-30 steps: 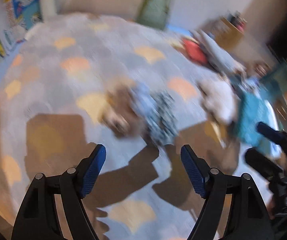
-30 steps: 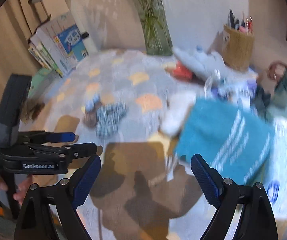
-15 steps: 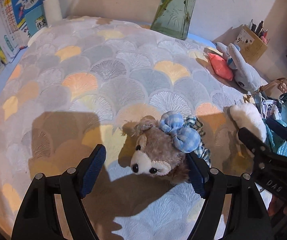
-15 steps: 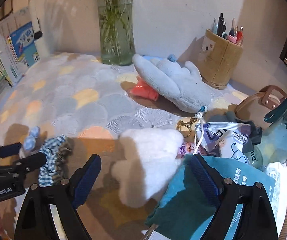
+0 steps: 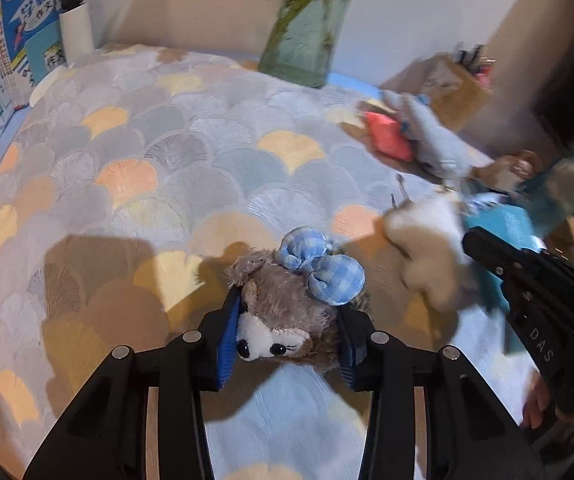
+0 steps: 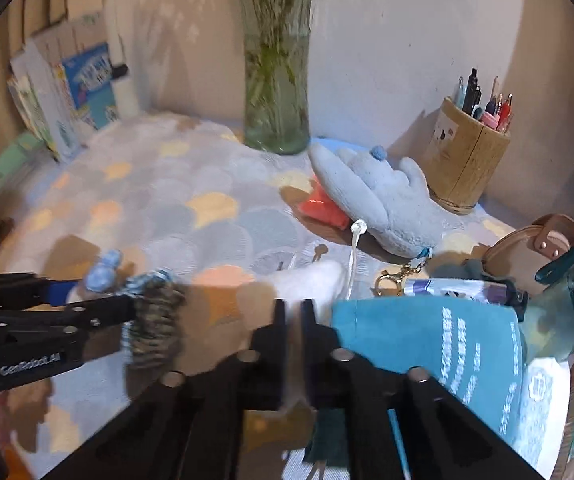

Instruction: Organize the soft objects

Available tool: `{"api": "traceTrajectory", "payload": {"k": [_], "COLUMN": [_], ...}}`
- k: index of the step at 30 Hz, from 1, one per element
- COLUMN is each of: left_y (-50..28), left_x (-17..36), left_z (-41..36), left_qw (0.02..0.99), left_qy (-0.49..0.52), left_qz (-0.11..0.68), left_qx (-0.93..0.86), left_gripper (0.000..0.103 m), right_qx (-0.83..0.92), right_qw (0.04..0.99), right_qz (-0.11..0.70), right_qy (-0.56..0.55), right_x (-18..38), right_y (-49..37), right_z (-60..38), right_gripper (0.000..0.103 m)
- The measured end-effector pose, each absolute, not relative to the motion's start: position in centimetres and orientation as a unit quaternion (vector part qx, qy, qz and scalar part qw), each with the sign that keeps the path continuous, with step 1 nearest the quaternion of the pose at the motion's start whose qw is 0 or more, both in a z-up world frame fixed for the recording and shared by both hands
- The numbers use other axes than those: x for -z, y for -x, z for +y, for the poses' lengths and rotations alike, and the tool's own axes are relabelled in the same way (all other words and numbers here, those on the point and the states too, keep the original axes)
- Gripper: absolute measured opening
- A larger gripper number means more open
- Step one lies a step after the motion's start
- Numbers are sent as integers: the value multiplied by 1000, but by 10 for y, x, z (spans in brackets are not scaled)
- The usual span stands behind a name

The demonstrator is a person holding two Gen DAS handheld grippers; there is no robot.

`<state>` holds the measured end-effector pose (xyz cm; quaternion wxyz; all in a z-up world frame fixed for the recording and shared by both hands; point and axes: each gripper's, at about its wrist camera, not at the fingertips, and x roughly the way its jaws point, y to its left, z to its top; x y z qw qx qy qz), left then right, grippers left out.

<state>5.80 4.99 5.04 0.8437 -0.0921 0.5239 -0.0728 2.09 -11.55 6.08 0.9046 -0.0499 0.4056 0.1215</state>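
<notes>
My left gripper (image 5: 285,344) is shut on a brown plush bear (image 5: 287,308) with a blue checked bow, gripping its head on the patterned cloth. It also shows in the right wrist view (image 6: 59,312) at the left. My right gripper (image 6: 295,320) is shut on a white fluffy plush (image 6: 311,280), which shows in the left wrist view (image 5: 427,240) at the right. A light blue plush (image 6: 375,196) lies over a red soft item (image 6: 323,208) at the back.
A glass vase (image 6: 277,92) with stems stands at the back. A pen holder (image 6: 467,156) stands back right. Books (image 5: 19,52) lean at the back left. A teal bag (image 6: 439,344), a keyring and a tan handbag (image 6: 535,248) crowd the right side.
My left gripper moved forward and shut on the bear's head. My right gripper moved forward and shut on the white plush.
</notes>
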Motion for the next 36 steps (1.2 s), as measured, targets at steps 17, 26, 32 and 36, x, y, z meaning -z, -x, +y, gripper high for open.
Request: {"api": "traceTrajectory", "payload": {"k": [17,26,32,36], "left_y": [-4,-1,0,-2], "left_x": [-49,-46,-46,-48], "left_z": [54,65,68,64], "left_qw": [828,824,825,826], "left_qy": [110,124,123,118], "left_qz": [541,547,547,545], "left_qx": [96,78,73,84], "left_gripper": [40,41,41,41], "right_qx": [-160,-89,-75,-116], "right_qw": [907,895,890,901], "right_qz": [390,424,436,412], "right_qy": [15,111,109,64], "right_x": [-61,-30,-22,-40], "right_y": [17,-45,-53,-27], "right_z": [-103,-82,-97,-107], "right_gripper": [84,84,50,46]}}
